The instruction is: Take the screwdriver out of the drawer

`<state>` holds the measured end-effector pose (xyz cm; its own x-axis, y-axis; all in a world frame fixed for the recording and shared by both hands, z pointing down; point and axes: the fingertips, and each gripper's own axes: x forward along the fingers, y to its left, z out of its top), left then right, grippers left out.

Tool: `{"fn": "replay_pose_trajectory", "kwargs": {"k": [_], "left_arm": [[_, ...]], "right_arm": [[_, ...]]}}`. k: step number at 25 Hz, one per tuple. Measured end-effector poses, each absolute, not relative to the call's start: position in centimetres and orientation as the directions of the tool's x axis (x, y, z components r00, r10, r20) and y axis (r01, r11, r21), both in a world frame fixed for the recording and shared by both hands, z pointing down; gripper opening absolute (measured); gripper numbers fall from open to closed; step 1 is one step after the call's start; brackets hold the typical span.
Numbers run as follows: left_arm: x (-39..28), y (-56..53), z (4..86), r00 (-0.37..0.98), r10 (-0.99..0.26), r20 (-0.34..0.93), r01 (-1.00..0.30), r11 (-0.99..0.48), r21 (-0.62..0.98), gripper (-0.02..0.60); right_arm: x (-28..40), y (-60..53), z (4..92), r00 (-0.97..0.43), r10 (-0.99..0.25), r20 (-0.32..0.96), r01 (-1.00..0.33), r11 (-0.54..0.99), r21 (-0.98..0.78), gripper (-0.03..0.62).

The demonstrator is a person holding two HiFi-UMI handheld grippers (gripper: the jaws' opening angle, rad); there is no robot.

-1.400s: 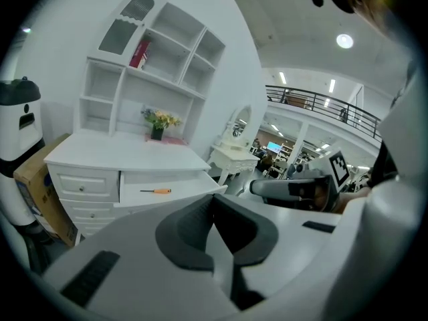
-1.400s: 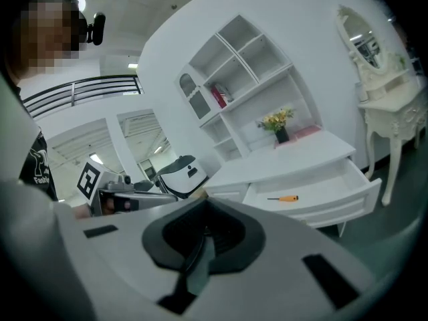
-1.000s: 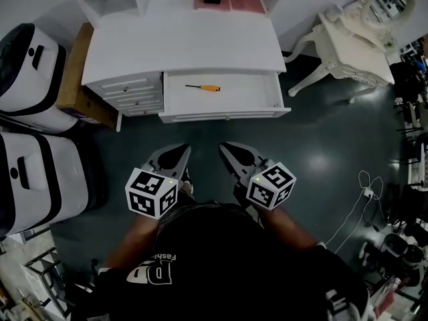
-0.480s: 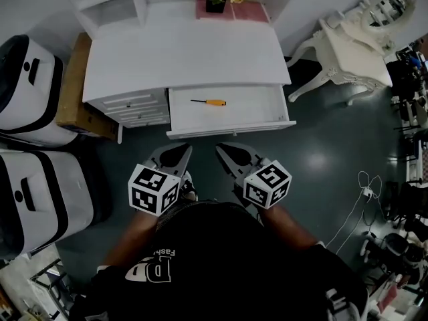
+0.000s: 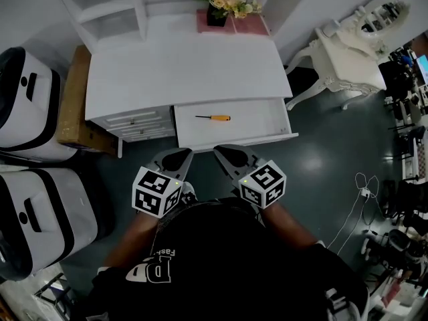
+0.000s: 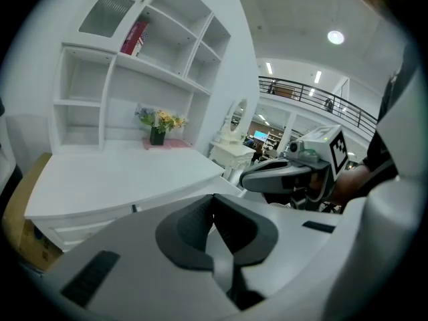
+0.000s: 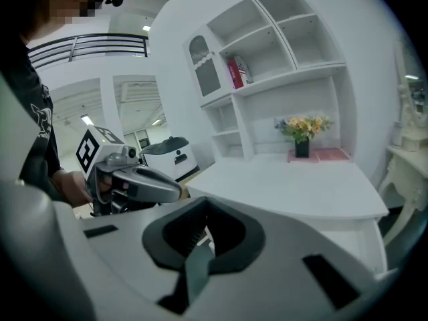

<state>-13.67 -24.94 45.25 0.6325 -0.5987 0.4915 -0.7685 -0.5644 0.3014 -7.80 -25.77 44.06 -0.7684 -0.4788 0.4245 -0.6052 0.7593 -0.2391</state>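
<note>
Looking steeply down on a white desk surface in the upper middle of the frame, with a pot of flowers at its back edge. Below the front edge, just right of centre, pulled well open: a shallow white drawer, baring its whole bottom to a reach from above. Lying flat on that bottom, left of the drawer's middle: the screwdriver, orange handle to the right, dark shaft pointing left, touching no wall, so probably easy to pinch by the handle. Lower centre, side by side over the dark floor and just short of the drawer front: left claw and right claw, tips aimed toward the drawer. Both pressed closed on nothing, as confirmed in each gripper view. Held level and close to the body, seemingly poised ahead of a reach; not yet inside the drawer. Likely needing one claw opened before lowering onto the handle
</note>
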Motion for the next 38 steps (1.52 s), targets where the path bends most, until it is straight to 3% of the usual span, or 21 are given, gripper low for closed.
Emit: {"fn": "replay_pose_trajectory", "kwargs": {"k": [17,26,38], "left_arm": [[-14.3,-26.6,47.7,0.641,-0.566,0.519,-0.759,-0.571,0.314,0.014],[-15.9,-28.7,50.1,0.566,-0.598,0.568,-0.822,-0.464,0.33,0.014],[-16.2,-32.0,54.5,0.453,-0.608,0.653,-0.892,-0.316,0.325,0.014]], "right_arm": [[-4.7,-30.2,47.3,-0.632,-0.549,0.547,-0.674,0.738,-0.039,0.009],[-4.0,-35.6,52.4,-0.609,-0.465,0.642,-0.631,0.775,-0.037,0.009],[-3.7,-39.8,62.1,-0.551,-0.292,0.782,-0.44,0.898,0.025,0.011]]}}
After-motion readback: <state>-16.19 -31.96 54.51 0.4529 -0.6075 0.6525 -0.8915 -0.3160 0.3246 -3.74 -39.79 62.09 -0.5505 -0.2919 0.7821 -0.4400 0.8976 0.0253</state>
